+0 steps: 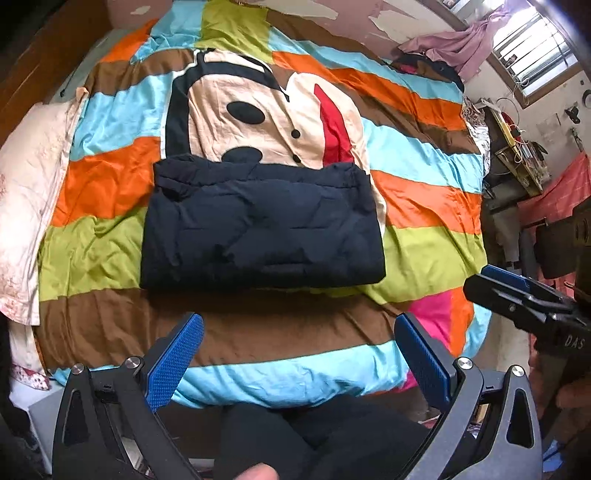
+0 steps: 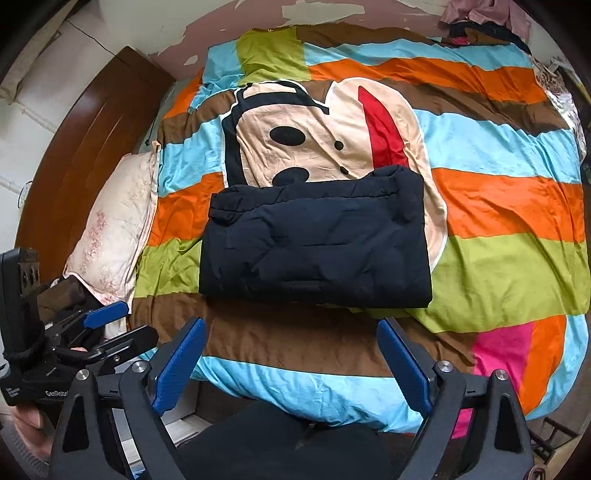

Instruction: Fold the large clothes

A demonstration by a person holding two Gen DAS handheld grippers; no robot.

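At the near edge of both wrist views, dark trousered legs (image 1: 295, 435) of the person, standing against the bed. Just above them, the left gripper (image 1: 299, 354) spread wide, blue ribbed pads (image 1: 177, 354) well apart, nothing between them but bare bedding beyond. Likewise the right gripper (image 2: 291, 362), blue pads (image 2: 402, 365) splayed and empty, hanging over the near strip of the quilt; also visible from the left wrist as a black body with a blue fingertip at the right edge. Seen from the right wrist, at the lower left, a hand (image 2: 27, 421) wrapped around the left gripper's black handle. Under both grippers, a striped quilt (image 2: 498, 206) in brown, sky blue, lime, orange and a patch of pink, covering the bed. Farther in, near the middle of the quilt, the dark navy padded garment (image 1: 262, 229) lying folded into a thick, roughly rectangular bundle, flat on the bedding, clear of both grippers. Its far edge overlapping a large cartoon face (image 2: 314, 133) printed on the quilt, beige with black spots and a red tongue. To the left, a pale floral pillow (image 2: 114, 225) against a dark wooden headboard (image 2: 81, 155). At the far right corner, a heap of pinkish cloth (image 1: 454, 44) by a barred window (image 1: 532, 48). Beyond the bed, a wall with peeling paint (image 2: 258, 22).
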